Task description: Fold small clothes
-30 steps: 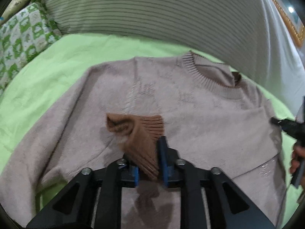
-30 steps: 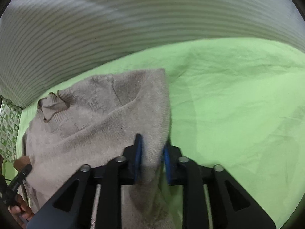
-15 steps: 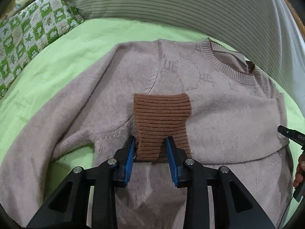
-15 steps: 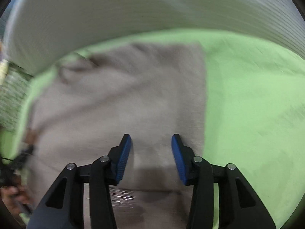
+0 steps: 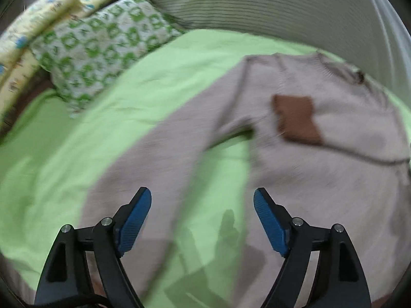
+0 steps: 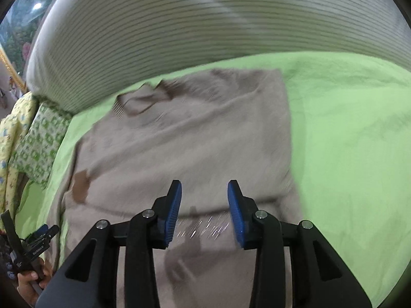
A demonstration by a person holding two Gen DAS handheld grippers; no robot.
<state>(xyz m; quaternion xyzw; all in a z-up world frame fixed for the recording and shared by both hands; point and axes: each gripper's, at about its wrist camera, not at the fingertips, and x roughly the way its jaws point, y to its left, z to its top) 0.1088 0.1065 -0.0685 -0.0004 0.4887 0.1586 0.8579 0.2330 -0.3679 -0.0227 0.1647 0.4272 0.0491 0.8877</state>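
Both black blue-padded grippers, left (image 5: 202,210) just opening wide, right (image 6: 204,200) opening, empty above the fuzzy beige knit sweater (image 6: 195,138) on lime-green bedsheet (image 6: 346,133).

Both tongs (image 5: 202,206) (image 6: 204,200) have black arms, silver screws, ribbed blue pads (image 5: 136,220); possibly a black cable (image 5: 74,300) below.

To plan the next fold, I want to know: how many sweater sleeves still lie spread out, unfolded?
1. One sleeve lies stretched over the green sheet, beside the sweater; the other's brown cuff rests on the chest.
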